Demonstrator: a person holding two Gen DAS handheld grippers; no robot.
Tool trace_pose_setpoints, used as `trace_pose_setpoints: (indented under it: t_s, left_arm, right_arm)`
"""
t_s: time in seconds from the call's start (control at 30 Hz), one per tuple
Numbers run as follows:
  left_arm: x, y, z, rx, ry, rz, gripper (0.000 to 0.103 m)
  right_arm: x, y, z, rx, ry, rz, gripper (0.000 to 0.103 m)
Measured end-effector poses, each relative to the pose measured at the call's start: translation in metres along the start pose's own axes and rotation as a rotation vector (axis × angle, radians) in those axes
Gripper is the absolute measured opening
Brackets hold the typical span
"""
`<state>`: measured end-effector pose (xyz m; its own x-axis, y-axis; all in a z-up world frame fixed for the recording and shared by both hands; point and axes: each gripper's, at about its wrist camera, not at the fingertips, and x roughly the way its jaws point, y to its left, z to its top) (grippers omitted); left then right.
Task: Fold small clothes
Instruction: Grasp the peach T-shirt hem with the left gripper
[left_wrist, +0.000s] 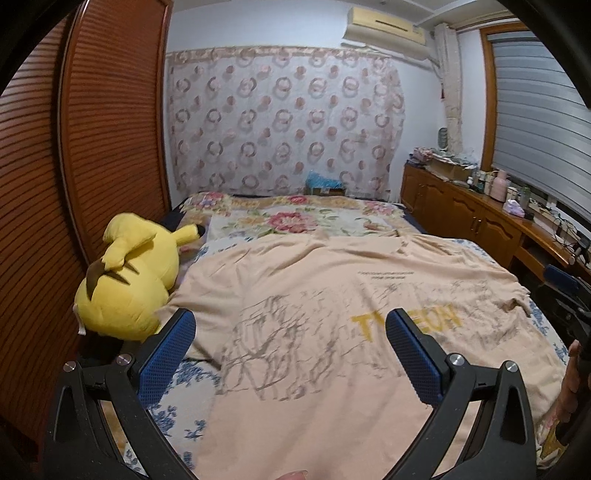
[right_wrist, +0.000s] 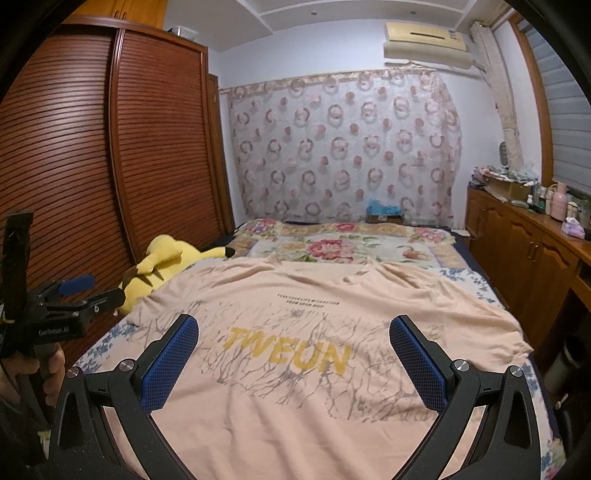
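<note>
Shirt: 1 peach T-shirt (right_wrist: 295, 332) lies flat on the bed (right_wrist: 465, 280), ahead of both claws. Left claw (left_wrist: 291, 325) and right claw (right_wrist: 294, 330) gape wide, holding nothing. 1 yellow plush toy (left_wrist: 125, 284) sits left.

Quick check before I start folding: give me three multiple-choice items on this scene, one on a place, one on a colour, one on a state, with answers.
1. Where is the plush toy?
A. beside the wardrobe
B. on the cabinet
C. on the shirt

2. What colour is the big lettering on the shirt?
A. blue
B. yellow
C. red

3. How does the shirt lie?
A. folded in half
B. rolled up
C. spread flat

Answers: 1 A, it lies at the bed's edge against the wardrobe. 2 B, the letters are yellow. 3 C, both sleeves lie out, and the left tongs and right tongs are open above it.
</note>
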<state>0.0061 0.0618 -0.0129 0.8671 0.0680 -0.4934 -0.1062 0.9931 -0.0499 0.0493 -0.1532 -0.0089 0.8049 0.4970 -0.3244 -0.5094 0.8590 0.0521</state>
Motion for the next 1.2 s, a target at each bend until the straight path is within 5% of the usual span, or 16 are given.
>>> trace_pose_setpoints:
  t_s: [0.63,0.83,1.2]
  left_arm:
    - [0.067,0.1,-0.029,-0.034,0.224,0.024,0.103]
    - [0.091,0.137,-0.026,-0.119,0.298,-0.045,0.088]
    - [0.139,0.164,-0.011,-0.129,0.388,-0.043,0.062]
  right_arm:
    - [0.065,0.003,0.019,-0.117,0.191,0.177,0.103]
    - [0.08,-0.001,0.031,-0.13,0.225,0.215,0.103]
    - [0.101,0.0,0.045,-0.169,0.278,0.274,0.103]
